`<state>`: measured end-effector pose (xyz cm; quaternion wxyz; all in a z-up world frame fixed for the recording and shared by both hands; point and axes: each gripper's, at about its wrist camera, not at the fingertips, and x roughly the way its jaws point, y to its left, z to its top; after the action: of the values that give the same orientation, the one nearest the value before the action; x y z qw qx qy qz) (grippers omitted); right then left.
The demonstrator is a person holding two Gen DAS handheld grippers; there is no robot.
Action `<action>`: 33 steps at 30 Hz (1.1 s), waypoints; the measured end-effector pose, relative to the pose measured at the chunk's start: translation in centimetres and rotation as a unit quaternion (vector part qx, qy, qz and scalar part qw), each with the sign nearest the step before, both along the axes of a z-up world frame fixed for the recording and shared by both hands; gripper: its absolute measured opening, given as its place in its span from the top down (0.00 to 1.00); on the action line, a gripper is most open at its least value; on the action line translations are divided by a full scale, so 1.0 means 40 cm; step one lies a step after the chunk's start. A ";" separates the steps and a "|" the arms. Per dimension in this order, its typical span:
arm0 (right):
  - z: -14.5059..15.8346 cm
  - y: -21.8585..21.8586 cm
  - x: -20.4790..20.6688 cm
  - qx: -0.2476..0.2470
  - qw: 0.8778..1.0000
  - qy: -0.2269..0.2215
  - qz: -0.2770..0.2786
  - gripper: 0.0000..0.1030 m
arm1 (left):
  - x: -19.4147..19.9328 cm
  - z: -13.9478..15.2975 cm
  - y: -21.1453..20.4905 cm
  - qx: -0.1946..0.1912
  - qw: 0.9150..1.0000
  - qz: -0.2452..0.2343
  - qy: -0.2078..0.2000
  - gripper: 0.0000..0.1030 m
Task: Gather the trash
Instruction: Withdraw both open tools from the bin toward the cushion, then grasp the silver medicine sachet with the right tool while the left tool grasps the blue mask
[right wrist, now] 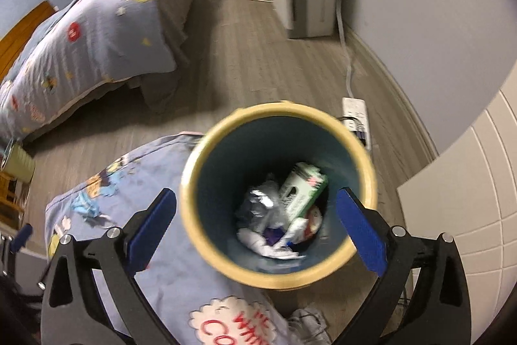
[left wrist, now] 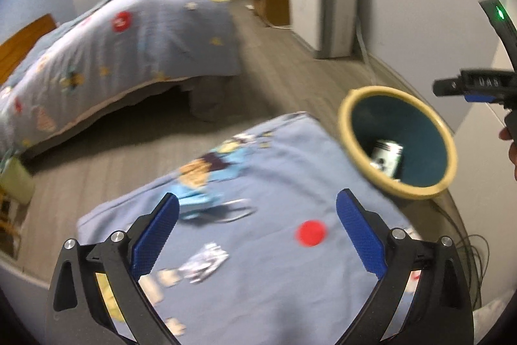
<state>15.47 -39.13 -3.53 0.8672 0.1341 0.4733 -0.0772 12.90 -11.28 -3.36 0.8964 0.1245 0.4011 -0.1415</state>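
Fingers of the left gripper [left wrist: 257, 227] stand wide apart and empty above the blue bedspread [left wrist: 274, 264], with a crumpled silver wrapper [left wrist: 205, 262] just below and a blue face mask [left wrist: 206, 206] ahead. Lowering squarely over the wrapper before closing seems wisest. Likewise spread and empty, the right gripper [right wrist: 257, 223] hovers over the trash bin [right wrist: 206, 235], which holds a carton [right wrist: 302, 191] and wrappers.

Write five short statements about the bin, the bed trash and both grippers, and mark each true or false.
1. The bin holds trash. True.
2. The left gripper grips a wrapper. False: it is open and empty.
3. A crumpled wrapper lies on the blanket. True.
4. The right gripper is shut. False: it is open above the bin.
5. The bin is red. False: cream rim, dark teal inside.
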 end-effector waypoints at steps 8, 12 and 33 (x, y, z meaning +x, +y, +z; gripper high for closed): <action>0.001 0.205 0.026 -0.005 0.998 -0.007 0.065 0.05 | -0.027 0.059 0.233 0.004 0.997 0.074 -0.024 0.05; -0.022 0.318 0.026 -0.012 0.995 -0.010 0.098 0.05 | -0.028 0.028 0.327 -0.022 0.993 0.112 -0.005 0.05; -0.228 0.799 0.025 -0.068 0.960 0.037 0.269 0.05 | -0.001 -0.070 0.580 -0.032 0.982 0.184 0.031 0.05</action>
<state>16.46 -7.18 -12.66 0.8451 -0.0604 0.5171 0.1219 12.86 11.94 -6.16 0.8979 0.0148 0.4398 0.0095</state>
